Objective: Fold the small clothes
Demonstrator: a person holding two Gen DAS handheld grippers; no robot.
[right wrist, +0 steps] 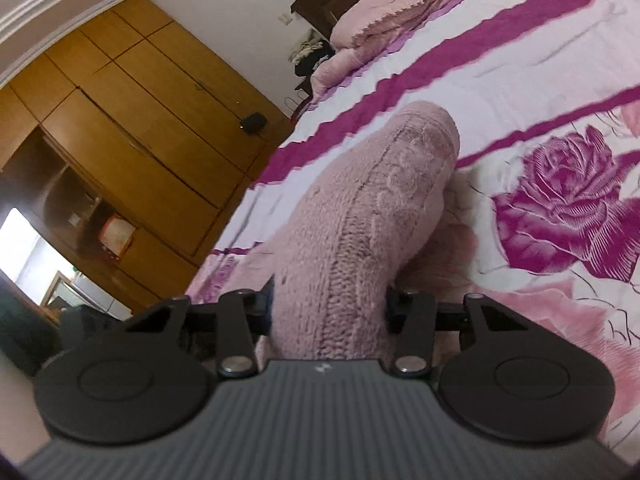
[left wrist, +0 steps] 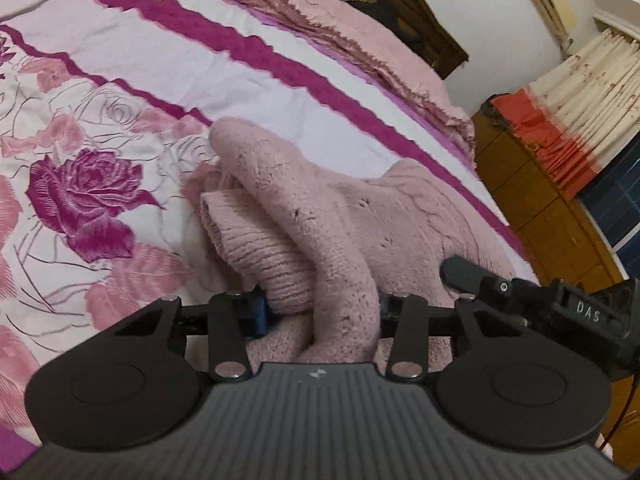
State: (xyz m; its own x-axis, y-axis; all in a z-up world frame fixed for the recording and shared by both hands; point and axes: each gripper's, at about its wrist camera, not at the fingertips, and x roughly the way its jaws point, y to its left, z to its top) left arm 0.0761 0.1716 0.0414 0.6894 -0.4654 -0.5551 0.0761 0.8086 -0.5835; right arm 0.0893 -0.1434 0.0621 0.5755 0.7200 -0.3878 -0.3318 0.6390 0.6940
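On the bed, a pink knitted garment [left wrist: 320, 216] lies bunched on the rose-printed sheet [left wrist: 100, 92], its long fold running away from both cameras. The left gripper [left wrist: 320, 312] and right gripper [right wrist: 328, 308] each clamp a thick fold; their fingertips are buried in knit. A wooden wardrobe [right wrist: 132, 120] stands beyond the bed.
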